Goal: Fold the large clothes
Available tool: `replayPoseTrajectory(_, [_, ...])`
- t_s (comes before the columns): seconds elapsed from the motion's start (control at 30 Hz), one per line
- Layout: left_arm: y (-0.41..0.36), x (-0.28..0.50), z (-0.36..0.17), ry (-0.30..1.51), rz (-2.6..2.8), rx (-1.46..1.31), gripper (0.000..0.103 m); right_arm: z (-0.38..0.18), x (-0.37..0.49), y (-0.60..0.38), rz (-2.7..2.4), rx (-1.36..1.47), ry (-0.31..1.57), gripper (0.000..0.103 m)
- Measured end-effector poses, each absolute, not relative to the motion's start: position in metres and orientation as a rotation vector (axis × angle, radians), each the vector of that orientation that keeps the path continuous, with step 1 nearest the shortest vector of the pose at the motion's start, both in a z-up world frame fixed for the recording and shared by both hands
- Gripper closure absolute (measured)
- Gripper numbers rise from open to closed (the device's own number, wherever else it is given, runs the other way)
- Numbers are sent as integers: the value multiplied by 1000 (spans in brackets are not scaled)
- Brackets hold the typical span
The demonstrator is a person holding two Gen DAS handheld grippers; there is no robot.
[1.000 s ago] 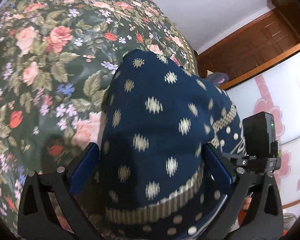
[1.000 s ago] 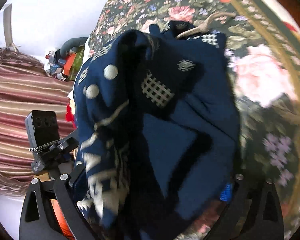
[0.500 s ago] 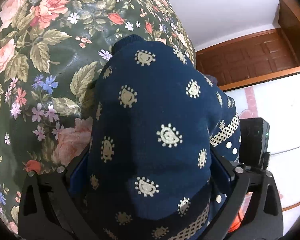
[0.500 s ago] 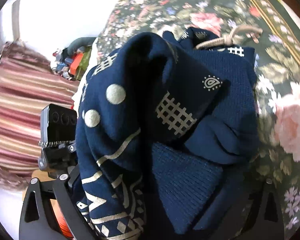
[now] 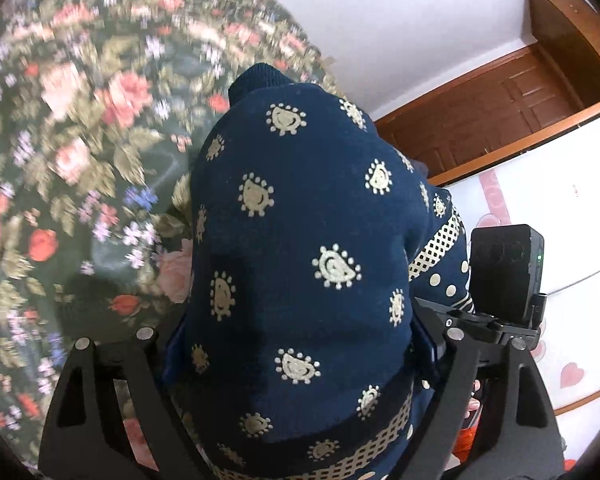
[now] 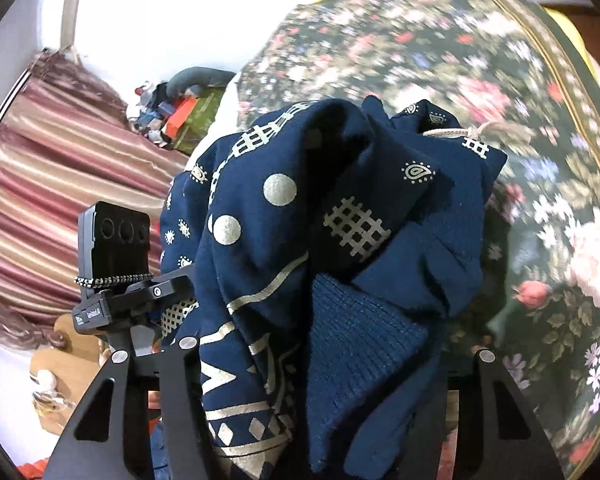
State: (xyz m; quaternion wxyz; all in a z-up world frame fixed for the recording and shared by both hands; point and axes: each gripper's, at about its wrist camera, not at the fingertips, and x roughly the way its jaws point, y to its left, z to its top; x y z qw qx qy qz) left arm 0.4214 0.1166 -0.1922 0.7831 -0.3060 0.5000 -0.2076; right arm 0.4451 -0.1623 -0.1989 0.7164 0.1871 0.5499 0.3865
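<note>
Left tongs [image 5: 300, 344]: jaws have just been closing, navy patterned sweater [image 5: 300, 240] bunched thick between them, blue pads against the cloth on both sides, so gripped. Right tongs [image 6: 324, 364]: jaws have just been closing too, folds of the same sweater [image 6: 340, 240] and its ribbed hem [image 6: 356, 344] packed between the fingers; pads hidden, looks clamped. Sweater is lifted over the floral bedspread [image 5: 80, 140], bunched up, drawcord [image 6: 452, 133] at its far edge. Beyond: wooden door [image 5: 500, 112] past the left tongs, striped curtain [image 6: 40, 184] and clutter [image 6: 172, 116] past the right tongs.
</note>
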Motion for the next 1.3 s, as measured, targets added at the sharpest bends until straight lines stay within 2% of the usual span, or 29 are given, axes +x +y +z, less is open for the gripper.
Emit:
replayPoseTrajectory(0.33, [179, 366, -111, 915, -399, -626, 17, -115, 412, -97, 953, 328, 1096, 47])
replayPoseTrajectory(0.57, [220, 333, -92, 867, -328, -637, 17, -98, 383, -40, 1031, 285, 1092, 47])
replayPoseTrajectory(0.8, [280, 295, -126, 894, -253, -692, 17, -128, 363, 26, 1078, 249, 1180, 47])
replayPoseTrajectory(1.2, [333, 303, -268, 1074, -190, -834, 17, -262, 382, 93, 1000, 210, 1457, 47])
replayPoseTrajectory(1.3, [329, 307, -283, 1067, -200, -785, 17, -287, 389, 94, 992, 210, 1503, 47])
